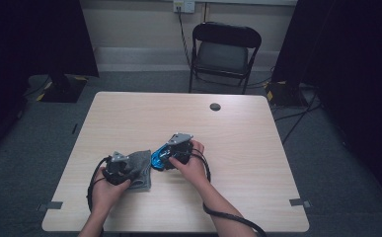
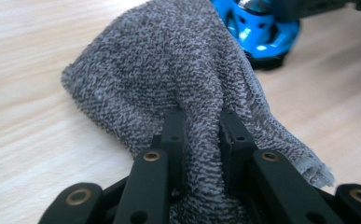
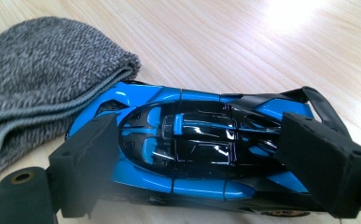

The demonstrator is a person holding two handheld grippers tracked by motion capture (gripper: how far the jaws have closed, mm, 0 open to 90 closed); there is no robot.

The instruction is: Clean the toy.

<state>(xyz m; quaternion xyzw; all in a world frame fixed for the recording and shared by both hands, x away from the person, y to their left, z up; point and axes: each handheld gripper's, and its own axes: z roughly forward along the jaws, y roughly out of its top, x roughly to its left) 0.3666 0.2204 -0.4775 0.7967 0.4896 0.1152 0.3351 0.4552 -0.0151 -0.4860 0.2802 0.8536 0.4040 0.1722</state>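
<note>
A grey knitted cloth (image 1: 140, 170) lies on the wooden table (image 1: 188, 118) at the front left. My left gripper (image 1: 124, 167) is shut on it: in the left gripper view both jaws pinch a bunched fold of the cloth (image 2: 178, 70) at my left gripper (image 2: 201, 128). Just right of the cloth rests a blue and black toy car (image 1: 157, 159), its nose touching the cloth's edge (image 3: 38, 79). My right gripper (image 1: 168, 155) stands open, wide, over the car (image 3: 192, 140). Its pads (image 3: 92, 158) overlap the car's nose and tail, and I see no pressing. The car (image 2: 257, 28) also appears beyond the cloth.
A black folding chair (image 1: 225, 49) stands behind the table's far edge. A round cable hole (image 1: 215, 106) sits in the far middle of the tabletop. Cables trail from both grippers toward the front edge. Dark curtains flank the room.
</note>
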